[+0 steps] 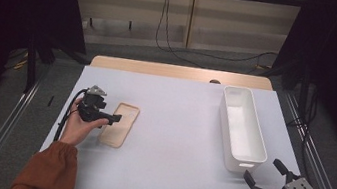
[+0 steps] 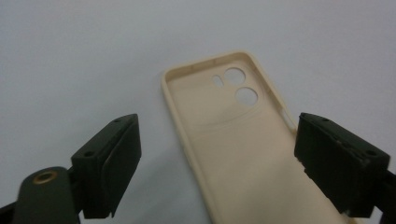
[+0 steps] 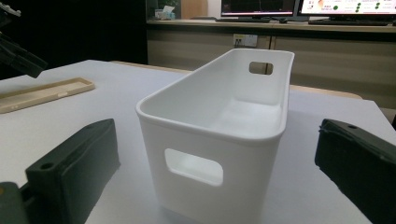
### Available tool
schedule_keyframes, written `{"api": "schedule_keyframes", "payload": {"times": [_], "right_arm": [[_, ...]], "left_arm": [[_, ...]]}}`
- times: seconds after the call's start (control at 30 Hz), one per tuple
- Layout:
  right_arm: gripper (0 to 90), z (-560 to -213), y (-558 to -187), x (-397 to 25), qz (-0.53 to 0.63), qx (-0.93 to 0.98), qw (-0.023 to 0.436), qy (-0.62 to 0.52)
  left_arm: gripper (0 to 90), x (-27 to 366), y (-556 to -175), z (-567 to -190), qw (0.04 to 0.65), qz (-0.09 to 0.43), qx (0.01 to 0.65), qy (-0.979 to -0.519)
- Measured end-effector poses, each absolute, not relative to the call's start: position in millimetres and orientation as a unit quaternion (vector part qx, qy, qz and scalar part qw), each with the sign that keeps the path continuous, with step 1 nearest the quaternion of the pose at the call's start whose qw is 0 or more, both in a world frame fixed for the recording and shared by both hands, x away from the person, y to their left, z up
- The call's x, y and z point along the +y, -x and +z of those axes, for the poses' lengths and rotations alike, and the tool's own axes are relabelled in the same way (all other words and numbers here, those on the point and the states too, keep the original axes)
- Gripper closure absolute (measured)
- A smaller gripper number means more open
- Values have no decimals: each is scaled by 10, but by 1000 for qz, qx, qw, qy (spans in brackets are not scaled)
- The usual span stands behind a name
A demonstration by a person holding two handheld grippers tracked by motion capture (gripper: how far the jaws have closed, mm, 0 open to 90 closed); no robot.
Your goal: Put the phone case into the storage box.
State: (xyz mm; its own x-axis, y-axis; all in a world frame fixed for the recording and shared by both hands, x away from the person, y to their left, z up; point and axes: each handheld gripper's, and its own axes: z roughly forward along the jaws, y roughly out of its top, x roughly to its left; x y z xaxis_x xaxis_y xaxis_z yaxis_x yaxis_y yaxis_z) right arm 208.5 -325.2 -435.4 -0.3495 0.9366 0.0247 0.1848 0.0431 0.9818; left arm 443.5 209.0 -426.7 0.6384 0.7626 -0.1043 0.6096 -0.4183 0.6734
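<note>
Left tongs gape released over the beige phone case, unmarked, lying lengthwise toward the bench's far edge; right tongs gape released near the white bin.

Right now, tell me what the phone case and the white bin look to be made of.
Phone case: probably soft silicone or rubbery plastic; beige, matte, thin rounded lip, moulded camera holes.
White bin: likely rigid moulded plastic; smooth, slightly glossy walls, rolled rim, cut-out handles.
The left hand-held gripper stands open around the case's edge.
</note>
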Motion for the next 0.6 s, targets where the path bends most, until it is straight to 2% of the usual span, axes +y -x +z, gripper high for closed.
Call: {"api": "schedule_keyframes", "payload": {"times": [0.6], "right_arm": [[0, -4356, -2087, -3251, 529, 629, 354, -446]], "left_arm": [[310, 2052, -4528, -4332, 304, 87, 411, -855]]}}
